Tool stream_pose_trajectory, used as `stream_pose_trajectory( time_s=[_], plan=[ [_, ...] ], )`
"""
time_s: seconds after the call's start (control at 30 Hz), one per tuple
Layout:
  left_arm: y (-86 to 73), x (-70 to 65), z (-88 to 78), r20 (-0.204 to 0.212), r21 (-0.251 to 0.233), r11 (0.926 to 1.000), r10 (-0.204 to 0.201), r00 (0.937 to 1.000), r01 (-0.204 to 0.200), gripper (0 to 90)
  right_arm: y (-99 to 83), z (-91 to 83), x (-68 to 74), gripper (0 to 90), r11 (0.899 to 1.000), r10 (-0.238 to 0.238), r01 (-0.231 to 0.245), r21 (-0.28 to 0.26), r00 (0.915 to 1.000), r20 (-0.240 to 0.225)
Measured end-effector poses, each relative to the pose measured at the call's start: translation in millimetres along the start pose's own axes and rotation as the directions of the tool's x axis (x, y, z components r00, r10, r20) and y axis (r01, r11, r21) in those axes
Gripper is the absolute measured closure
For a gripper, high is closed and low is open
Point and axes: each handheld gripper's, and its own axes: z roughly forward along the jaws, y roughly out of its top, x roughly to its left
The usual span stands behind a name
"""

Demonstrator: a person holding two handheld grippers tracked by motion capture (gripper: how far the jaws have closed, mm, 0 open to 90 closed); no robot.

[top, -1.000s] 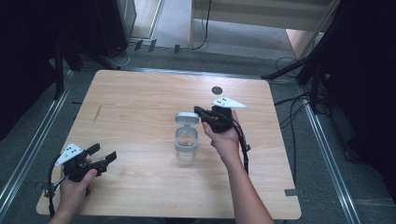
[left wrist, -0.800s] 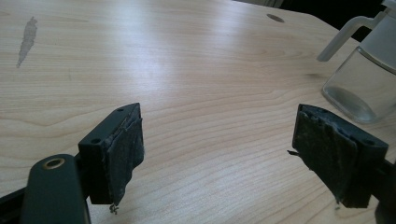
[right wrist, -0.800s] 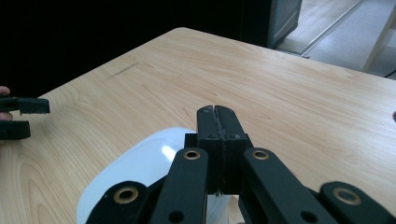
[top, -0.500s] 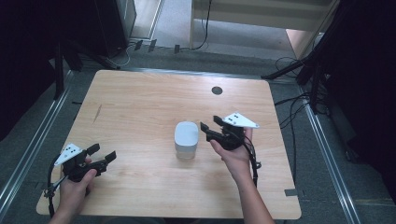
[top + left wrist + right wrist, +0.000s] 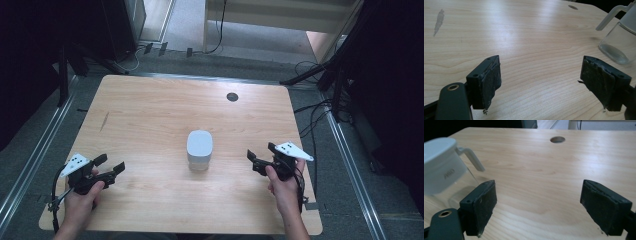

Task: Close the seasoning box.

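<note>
Right gripper (image 5: 261,161) first: jaws spread wide, nothing between them, held by the right hand (image 5: 284,186) low over the near right part of the table (image 5: 150,110). Its own view shows worn black pads (image 5: 485,206), frayed at the edges, with bare wood across the gap. Over on the near left, the left gripper (image 5: 111,165) sits just the same in the left hand (image 5: 82,195), jaws parted and empty, its pads (image 5: 491,81) ragged, a small tear of rubber hanging off the lower edge.

Between the two, near the middle of the table and well apart from both, stands the container (image 5: 199,150): a clear glass body with a frosted white plastic lid (image 5: 437,147), rounded on top. From the right gripper view a slim white handle (image 5: 471,157) angles off the lid, and grey lettering on the white band (image 5: 449,173) reads something like "ASD"; I can't be sure of it. The left gripper view catches the glass base (image 5: 614,48), thick and see-through, upright on the wood.

The tabletop is pale wood with fine grain, rounded corners, a dark smudge (image 5: 104,121) toward the left and a round cable hole (image 5: 232,96) toward the far right. Plenty of bare wood lies all around the container and ahead of both grippers. Metal rails (image 5: 35,160) flank the table's sides.
</note>
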Motion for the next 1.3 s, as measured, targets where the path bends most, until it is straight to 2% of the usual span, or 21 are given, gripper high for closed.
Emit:
stream_pose_trajectory(
  time_s=[0.17, 0.2, 0.27, 0.43, 0.73, 0.8, 0.83, 0.87, 0.97, 1.1, 1.23, 1.3],
  plan=[
    [0.0, -0.3, 0.1, -0.002, 0.001, 1.0, 0.0, 1.0, 0.0, 16.9, -18.4, -14.5, -16.7, 14.1, 1.0, 0.013, -0.013, 0.009, 0.9995, 0.029],
    [0.0, -0.5, 0.1, -0.002, 0.002, 1.0, 0.0, 1.0, 0.0, 16.9, -25.2, -20.5, -23.7, 14.2, 1.0, 0.023, -0.024, 0.016, 0.9989, 0.04],
    [0.0, -0.5, 0.2, -0.004, 0.002, 1.0, 0.001, 1.0, -0.001, 16.9, -28.6, -23.3, -27.3, 14.2, 0.999, 0.027, -0.028, 0.021, 0.9985, 0.047],
    [-0.1, -0.6, 0.1, -0.006, 0.004, 1.0, 0.004, 1.0, -0.004, 17.0, -47.1, -39.2, -48.2, 14.4, 0.998, 0.045, -0.05, 0.049, 0.9937, 0.103],
    [-0.1, -0.9, 0.8, -0.017, 0.003, 1.0, 0.003, 0.9999, -0.003, 19.1, -70.8, -61.2, -67.5, 14.6, 0.994, 0.078, -0.088, 0.071, 0.9879, 0.134],
    [-0.1, -0.8, 1.0, -0.018, 0.004, 1.0, 0.004, 0.9998, -0.004, 19.2, -76.7, -64.7, -70.2, 15.0, 0.993, 0.081, -0.093, 0.076, 0.9858, 0.148],
    [-0.1, -0.7, 1.0, -0.015, 0.004, 1.0, 0.006, 0.9999, -0.006, 19.3, -80.7, -68.5, -72.1, 16.7, 0.991, 0.116, -0.125, 0.047, 0.9798, 0.163],
    [0.0, -0.8, 0.7, -0.015, 0.005, 1.0, 0.009, 0.9999, -0.009, 19.3, -80.7, -68.5, -72.1, 16.7, 0.991, 0.116, -0.125, 0.047, 0.9798, 0.163],
    [-0.2, -1.0, 1.0, -0.014, 0.005, 0.9999, 0.012, 0.9998, -0.012, 19.4, -82.9, -71.3, -70.5, 16.9, 0.989, 0.143, -0.145, 0.002, 0.9757, 0.166],
    [-0.3, -2.1, 2.0, -0.031, 0.013, 0.9998, 0.015, 0.9994, -0.015, 19.4, -82.5, -68.4, -70.1, 16.8, 0.99, 0.139, -0.143, 0.011, 0.974, 0.179],
    [0.0, -2.7, 3.3, -0.055, 0.022, 0.9997, 0.015, 0.9984, -0.014, 19.7, -82.9, -69.4, -74.7, 16.8, 0.983, 0.181, -0.183, -0.001, 0.9689, 0.169],
    [0.2, -2.2, 3.3, -0.057, 0.026, 0.9996, 0.011, 0.9983, -0.009, 19.7, -82.9, -69.6, -74.5, 16.8, 0.983, 0.184, -0.186, -0.002, 0.9681, 0.171]
  ],
)
